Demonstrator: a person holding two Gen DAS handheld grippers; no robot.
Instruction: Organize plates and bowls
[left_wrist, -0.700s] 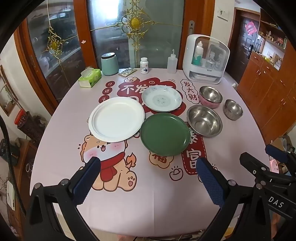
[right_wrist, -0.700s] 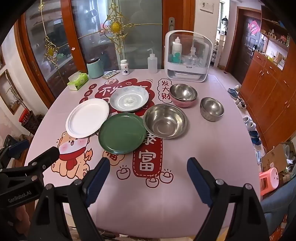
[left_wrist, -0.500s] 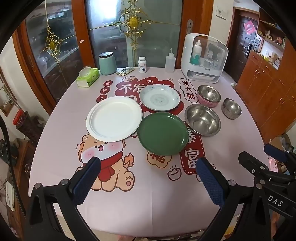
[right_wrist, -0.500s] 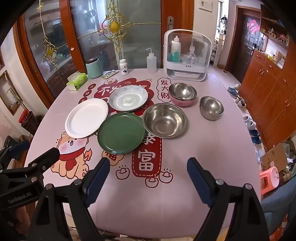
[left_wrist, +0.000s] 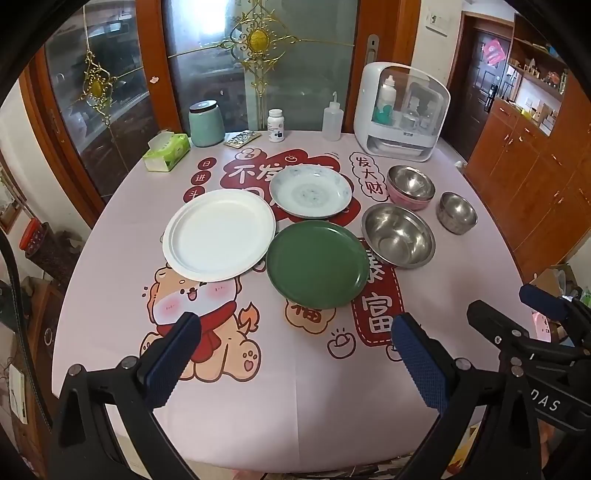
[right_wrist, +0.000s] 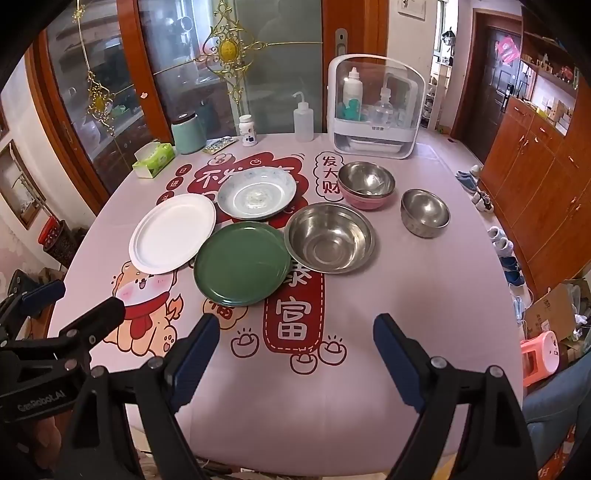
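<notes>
Hovering over bare pink tablecloth, your left gripper and right gripper gape empty; glossy green plate touches round steel bowl.

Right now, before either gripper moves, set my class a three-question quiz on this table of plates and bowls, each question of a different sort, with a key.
1. True or false: the green plate is stacked on top of the white plate.
2. Multiple choice: the steel bowl with the pink outside sits
A. nearest the grippers
B. behind the large steel bowl, towards the white storage box
C. inside the patterned dish
3. Fill in: the jaws of the left gripper and the right gripper both stand ____, holding nothing.

Key: 1 false, they lie side by side; 2 B; 3 open.
</notes>
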